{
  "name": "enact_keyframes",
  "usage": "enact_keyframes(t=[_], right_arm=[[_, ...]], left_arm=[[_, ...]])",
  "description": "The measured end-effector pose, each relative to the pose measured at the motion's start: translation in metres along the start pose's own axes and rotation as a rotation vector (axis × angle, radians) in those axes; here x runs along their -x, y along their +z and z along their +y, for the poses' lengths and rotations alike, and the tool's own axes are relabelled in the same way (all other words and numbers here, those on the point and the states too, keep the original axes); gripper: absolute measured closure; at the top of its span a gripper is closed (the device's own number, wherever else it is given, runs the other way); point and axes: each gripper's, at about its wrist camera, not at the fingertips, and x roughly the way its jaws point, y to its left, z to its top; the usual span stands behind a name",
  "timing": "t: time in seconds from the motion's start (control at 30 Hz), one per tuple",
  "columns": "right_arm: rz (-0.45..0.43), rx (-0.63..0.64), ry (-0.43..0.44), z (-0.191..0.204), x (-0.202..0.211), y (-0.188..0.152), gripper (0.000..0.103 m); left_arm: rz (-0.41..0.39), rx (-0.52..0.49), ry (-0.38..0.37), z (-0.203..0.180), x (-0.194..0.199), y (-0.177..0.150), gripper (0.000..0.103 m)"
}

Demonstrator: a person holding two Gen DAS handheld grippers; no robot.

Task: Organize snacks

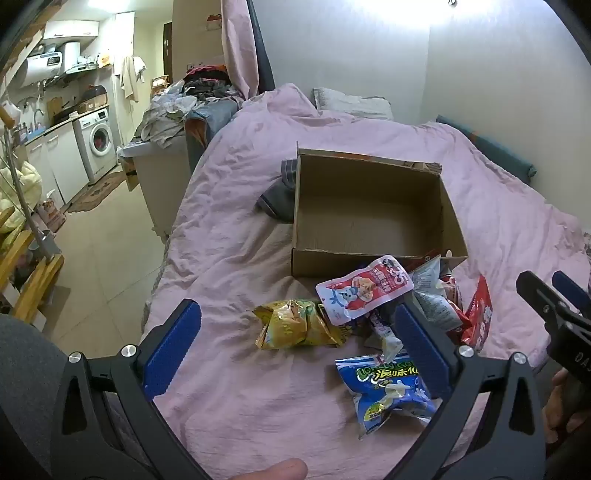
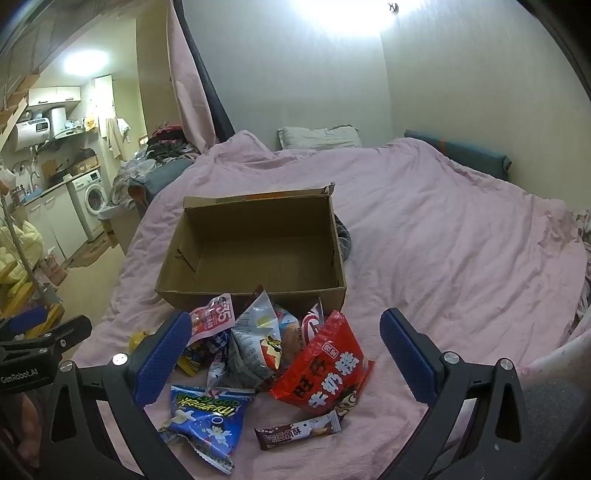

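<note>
The snack packets (image 2: 273,354) lie heaped on the pink bed (image 2: 443,229) at lower centre, against the near wall of the empty cardboard box (image 2: 255,236); lower packets are partly covered, and the fingers overlap some. The left tool (image 1: 295,354) and right tool (image 2: 284,358) angle downward above them, jaws wide, gripping nothing.

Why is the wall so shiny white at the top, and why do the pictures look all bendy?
Right wrist view: a light blows out the wall into white glare. Left wrist view: the same glare, and the fisheye lens curves the edges, darkening the corners; the cardboard box stays sharp.
</note>
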Motion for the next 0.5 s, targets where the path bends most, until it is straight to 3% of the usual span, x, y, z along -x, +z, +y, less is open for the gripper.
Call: enact_keyframes(t=[0.5], right_arm=[[-0.002,0.002,-0.001,-0.0002,-0.0006,-0.0003,0.0]], left_arm=[[0.001,-0.003,0.006,-0.0001,0.0004,0.0,0.0]])
